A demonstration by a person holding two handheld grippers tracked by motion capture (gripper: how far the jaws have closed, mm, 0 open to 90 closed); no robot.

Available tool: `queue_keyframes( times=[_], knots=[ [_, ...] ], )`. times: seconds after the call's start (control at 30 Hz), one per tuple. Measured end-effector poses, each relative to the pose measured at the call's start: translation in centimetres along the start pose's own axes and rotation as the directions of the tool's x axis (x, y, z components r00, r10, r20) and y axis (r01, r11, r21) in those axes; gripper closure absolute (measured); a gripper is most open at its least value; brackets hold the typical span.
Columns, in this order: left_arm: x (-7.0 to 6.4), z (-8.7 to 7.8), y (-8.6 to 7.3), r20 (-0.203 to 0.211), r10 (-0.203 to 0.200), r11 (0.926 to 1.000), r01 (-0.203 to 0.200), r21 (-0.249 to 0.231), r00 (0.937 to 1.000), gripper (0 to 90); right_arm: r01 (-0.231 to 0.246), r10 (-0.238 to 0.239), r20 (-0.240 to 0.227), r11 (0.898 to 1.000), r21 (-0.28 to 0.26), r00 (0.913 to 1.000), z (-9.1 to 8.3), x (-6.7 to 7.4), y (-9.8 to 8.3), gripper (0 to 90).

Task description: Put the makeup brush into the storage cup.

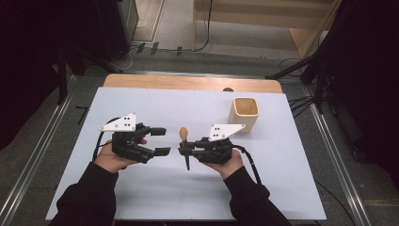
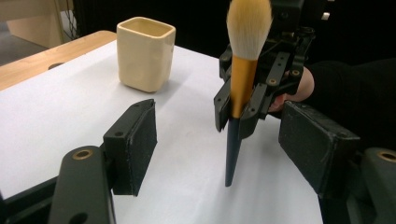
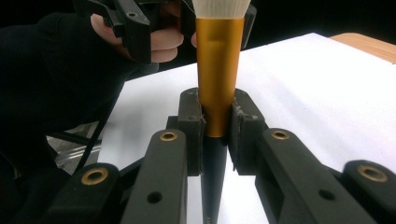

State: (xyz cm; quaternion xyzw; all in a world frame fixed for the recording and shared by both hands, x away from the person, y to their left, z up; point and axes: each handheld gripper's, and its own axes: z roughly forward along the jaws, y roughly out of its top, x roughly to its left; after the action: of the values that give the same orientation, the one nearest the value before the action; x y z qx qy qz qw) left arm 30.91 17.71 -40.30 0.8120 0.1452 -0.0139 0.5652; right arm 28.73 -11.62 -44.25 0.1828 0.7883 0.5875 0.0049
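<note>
Centre frame: right gripper (image 1: 182, 149) pinches makeup brush (image 1: 185, 141) upright at its gold ferrule. Left gripper (image 1: 161, 140) beside it, jaws spread, empty. Cream cup (image 1: 244, 114) upper right.

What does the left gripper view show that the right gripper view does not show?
The left gripper view adds the cream cup, the brush's full bristle head and its dark handle tip. The right gripper view adds the right tool closed on the gold ferrule, seen close up. Both share the makeup brush held upright over the white table.
</note>
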Motion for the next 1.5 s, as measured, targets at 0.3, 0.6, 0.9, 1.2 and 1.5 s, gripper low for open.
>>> queue_keyframes(
  times=[0.3, 0.6, 0.9, 1.2, 1.5],
  knots=[
    [0.0, -0.7, -0.4, -0.005, 0.004, 1.0000, -0.004, -0.003, 1.0000, 27.4, -0.004, 0.004, 0.011, 1.000, -0.009, 0.9999, -0.6, -0.3, -0.3, 78.4],
    [0.1, -1.2, -1.0, -0.026, 0.003, 1.0000, -0.003, -0.006, 0.9997, 26.1, -0.014, 0.015, 0.027, 1.000, -0.026, 0.9995, -1.6, -0.7, -0.3, 78.4],
    [0.1, -1.7, -1.5, -0.039, 0.012, 0.9999, -0.012, -0.004, 0.9992, 25.3, -0.017, 0.018, 0.041, 0.999, -0.031, 0.9990, -2.6, -1.1, -0.1, 78.4],
    [-0.1, -2.3, -2.2, -0.054, 0.027, 0.9996, -0.027, -0.003, 0.9982, 22.9, -0.024, 0.026, 0.064, 0.999, -0.032, 0.9976, -3.6, -1.5, 0.0, 78.5],
    [0.0, -3.2, -2.9, -0.083, 0.010, 0.9999, -0.011, -0.011, 0.9965, 20.6, -0.029, 0.033, 0.084, 0.999, -0.044, 0.9959, -4.4, -1.7, 0.1, 78.4]
  ],
)
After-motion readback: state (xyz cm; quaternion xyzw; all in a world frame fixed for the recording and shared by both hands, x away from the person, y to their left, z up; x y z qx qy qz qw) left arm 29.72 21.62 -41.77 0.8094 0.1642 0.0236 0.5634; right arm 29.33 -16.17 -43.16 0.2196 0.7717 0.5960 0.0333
